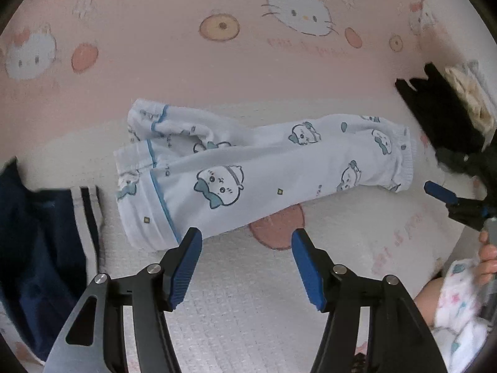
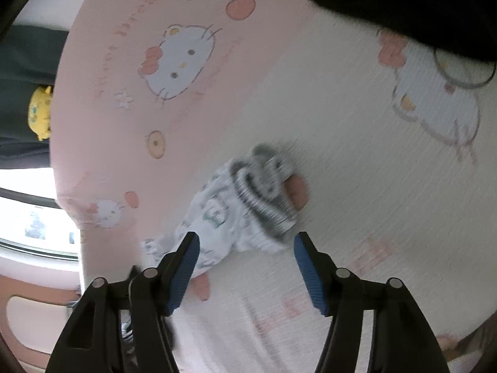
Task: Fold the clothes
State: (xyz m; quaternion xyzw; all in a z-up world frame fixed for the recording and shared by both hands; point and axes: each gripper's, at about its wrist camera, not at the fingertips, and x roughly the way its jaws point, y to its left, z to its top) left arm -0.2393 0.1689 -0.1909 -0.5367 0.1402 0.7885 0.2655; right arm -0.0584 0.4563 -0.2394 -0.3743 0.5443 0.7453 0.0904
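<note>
Left wrist view places the light blue printed pajama pants [image 1: 248, 168], folded lengthwise, across mid-frame on the pink cartoon bedspread [image 1: 186, 62]. Judged soft, light and limp, they are best gripped at the elastic waistband [image 1: 400, 161] or the piped cuffs [image 1: 146, 192]. Left gripper [image 1: 247, 239] stands wide and empty, below the pants. Right gripper [image 2: 245, 242] likewise stands wide, holding nothing.

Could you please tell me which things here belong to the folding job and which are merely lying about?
Job in hand:
- light blue printed pyjama trousers, folded lengthwise
- left gripper, jaws open
- right gripper, jaws open

Lying about:
- navy garment with white stripes
- black clothing
- pink cartoon bedsheet
</note>
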